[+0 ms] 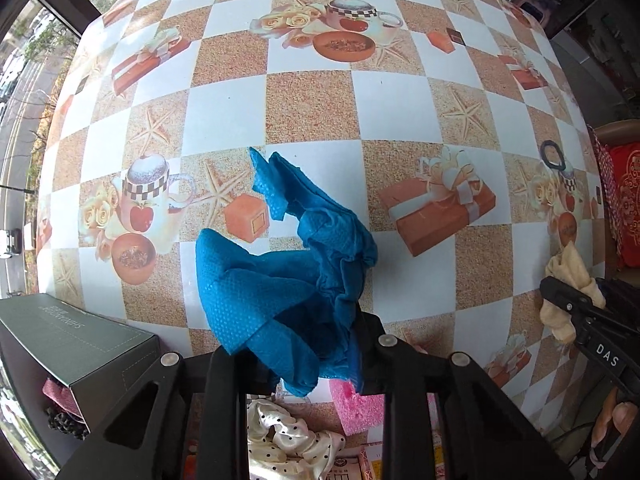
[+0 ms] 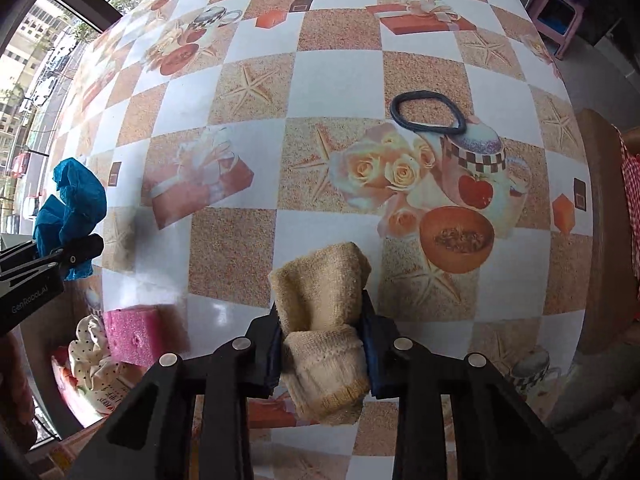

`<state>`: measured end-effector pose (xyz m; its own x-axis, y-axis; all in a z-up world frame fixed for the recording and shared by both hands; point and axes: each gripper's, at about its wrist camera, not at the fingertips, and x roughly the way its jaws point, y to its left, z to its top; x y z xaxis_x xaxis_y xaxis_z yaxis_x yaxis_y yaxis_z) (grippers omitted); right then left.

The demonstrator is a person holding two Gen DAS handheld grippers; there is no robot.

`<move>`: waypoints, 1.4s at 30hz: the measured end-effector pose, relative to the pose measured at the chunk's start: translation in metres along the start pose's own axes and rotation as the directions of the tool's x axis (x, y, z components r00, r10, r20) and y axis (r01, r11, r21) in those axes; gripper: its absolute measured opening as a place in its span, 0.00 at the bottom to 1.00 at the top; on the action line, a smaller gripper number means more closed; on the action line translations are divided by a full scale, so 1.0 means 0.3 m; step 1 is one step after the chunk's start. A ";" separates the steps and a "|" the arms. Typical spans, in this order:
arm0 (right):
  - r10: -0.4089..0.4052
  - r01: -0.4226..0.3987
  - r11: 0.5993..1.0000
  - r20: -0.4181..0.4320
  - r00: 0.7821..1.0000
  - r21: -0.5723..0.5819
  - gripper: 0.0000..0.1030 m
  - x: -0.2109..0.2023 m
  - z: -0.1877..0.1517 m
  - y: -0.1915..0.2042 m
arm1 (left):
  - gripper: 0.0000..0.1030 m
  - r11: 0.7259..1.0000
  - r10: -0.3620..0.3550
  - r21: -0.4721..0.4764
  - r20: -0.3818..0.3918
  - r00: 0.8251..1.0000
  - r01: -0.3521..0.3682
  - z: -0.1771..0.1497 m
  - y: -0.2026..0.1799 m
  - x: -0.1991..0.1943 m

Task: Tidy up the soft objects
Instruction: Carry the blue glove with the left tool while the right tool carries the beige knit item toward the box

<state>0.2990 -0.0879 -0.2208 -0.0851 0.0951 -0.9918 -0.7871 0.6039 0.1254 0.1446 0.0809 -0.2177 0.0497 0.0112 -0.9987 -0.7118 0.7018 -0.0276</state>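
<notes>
My left gripper (image 1: 296, 356) is shut on a crumpled blue non-woven cloth (image 1: 288, 264), held above the table; the cloth also shows in the right wrist view (image 2: 76, 196) at the far left. My right gripper (image 2: 322, 344) is shut on a folded cream knitted sock (image 2: 324, 312), held above the table; the sock also shows in the left wrist view (image 1: 568, 280) at the right edge. A pink sponge (image 2: 136, 336) and a cream polka-dot scrunchie (image 1: 288, 440) lie on the table below my left gripper. A black hair band (image 2: 428, 114) lies farther out.
The table has a checkered printed oilcloth (image 1: 312, 92). A dark green box (image 1: 76, 344) stands at the left, with a pink item and a black beaded item under it. A red cushion (image 1: 628, 204) sits beyond the table's right edge. A window is at the left.
</notes>
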 end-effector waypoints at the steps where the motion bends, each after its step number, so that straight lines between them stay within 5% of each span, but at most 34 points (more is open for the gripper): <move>1: 0.005 -0.005 1.000 0.002 1.000 0.004 0.32 -0.012 -0.006 0.003 | 0.27 1.000 -0.002 0.001 0.006 1.000 0.002 -0.008 0.005 -0.015; 22: 0.166 -0.162 0.986 0.087 0.982 -0.048 0.32 -0.342 -0.164 0.269 | 0.27 0.998 -0.049 0.046 0.130 0.990 0.044 -0.312 0.095 -0.331; 42: 0.161 -0.146 0.981 0.109 0.981 -0.131 0.32 -0.486 -0.403 0.569 | 0.27 0.993 -0.114 0.050 0.194 0.974 0.107 -0.603 0.228 -0.464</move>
<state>0.1032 -0.0944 -0.0576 -0.1436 0.2765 -0.9502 -0.8394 0.4746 0.2649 -0.0378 -0.0015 -0.0884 0.2654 0.0686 -0.9617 -0.6668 0.7335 -0.1317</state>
